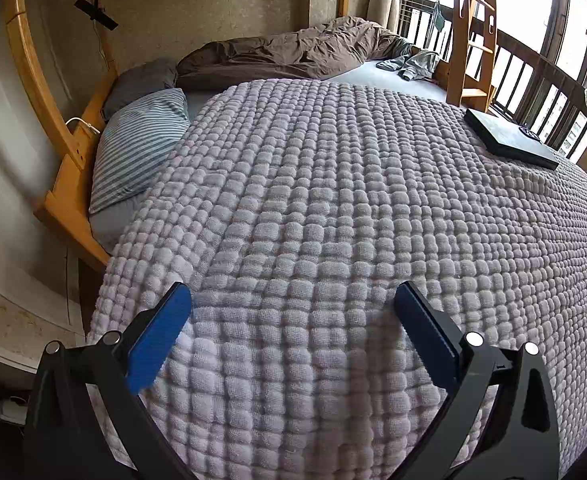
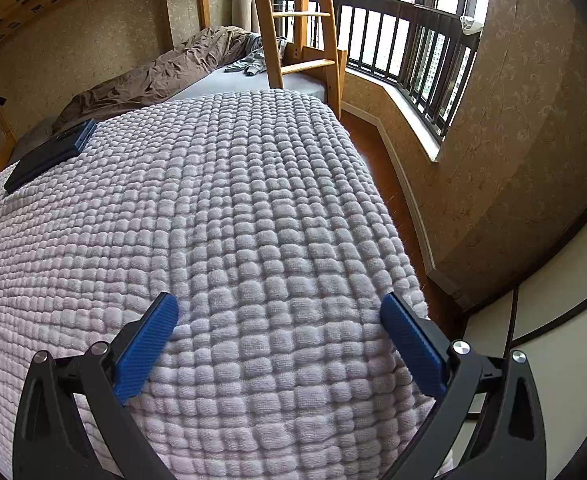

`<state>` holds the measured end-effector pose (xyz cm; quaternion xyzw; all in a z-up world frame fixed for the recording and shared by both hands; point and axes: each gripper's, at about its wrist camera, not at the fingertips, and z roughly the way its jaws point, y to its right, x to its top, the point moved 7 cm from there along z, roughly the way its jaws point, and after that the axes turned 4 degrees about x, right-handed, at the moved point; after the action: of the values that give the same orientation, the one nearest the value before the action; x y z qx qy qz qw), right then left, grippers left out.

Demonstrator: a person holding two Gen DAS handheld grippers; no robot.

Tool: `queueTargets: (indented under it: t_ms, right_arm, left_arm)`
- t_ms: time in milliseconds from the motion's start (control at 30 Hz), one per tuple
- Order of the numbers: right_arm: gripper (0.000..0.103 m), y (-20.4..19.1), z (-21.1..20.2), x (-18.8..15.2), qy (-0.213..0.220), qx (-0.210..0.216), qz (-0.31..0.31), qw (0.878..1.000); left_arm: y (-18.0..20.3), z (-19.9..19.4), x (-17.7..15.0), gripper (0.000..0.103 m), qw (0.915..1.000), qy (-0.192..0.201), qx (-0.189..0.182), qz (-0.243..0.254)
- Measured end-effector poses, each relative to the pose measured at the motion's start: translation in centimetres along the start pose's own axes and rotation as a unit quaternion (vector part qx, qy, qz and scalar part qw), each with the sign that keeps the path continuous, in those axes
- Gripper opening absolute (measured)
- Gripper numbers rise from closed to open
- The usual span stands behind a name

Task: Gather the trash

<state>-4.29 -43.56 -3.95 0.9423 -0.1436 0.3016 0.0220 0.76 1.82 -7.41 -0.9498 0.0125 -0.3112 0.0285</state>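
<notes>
Bedding fills both views, and no trash shows anywhere in them. Starting at the left of the left wrist view: a wooden bed frame point(image 1: 73, 184) runs along the wall, with a white cable point(image 1: 80, 122) looped over it, then a striped pillow point(image 1: 141, 144) lying against a dark grey pillow point(image 1: 145, 80). Behind them a rumpled brown duvet point(image 1: 293, 50) stretches along the far side of the bed. The textured lilac blanket point(image 1: 313, 208) covers most of the mattress, and a black flat box point(image 1: 509, 138) (it could be a closed laptop or case, I cannot tell which) rests on the blanket toward the right. A grey-green garment point(image 1: 413, 64) lies on the bare sheet near the ladder point(image 1: 473, 36).

The left claw point(image 1: 293, 300) hangs just above the blanket, spread wide and empty. The right claw point(image 2: 279, 308) is likewise released, holding nothing, over the blanket's right portion. Further right in that view are the wood floor point(image 2: 385, 184), the bay window railing point(image 2: 405, 40) and a small white crumpled thing point(image 2: 469, 24) on the sill, too small to identify.

By my reading the task is at its very start: nothing is collected, no bin or bag is visible, and trash must first be located.
</notes>
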Motion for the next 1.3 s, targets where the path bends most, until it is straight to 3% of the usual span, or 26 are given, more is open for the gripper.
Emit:
queueTargets:
  t_ms: [1300]
  right_arm:
    - [0.099,0.04,-0.05,-0.07,0.000,0.000,0.000,1.000]
  left_arm:
    - [0.01,0.02,0.05,0.102,1.0000,0.000,0.000,0.000]
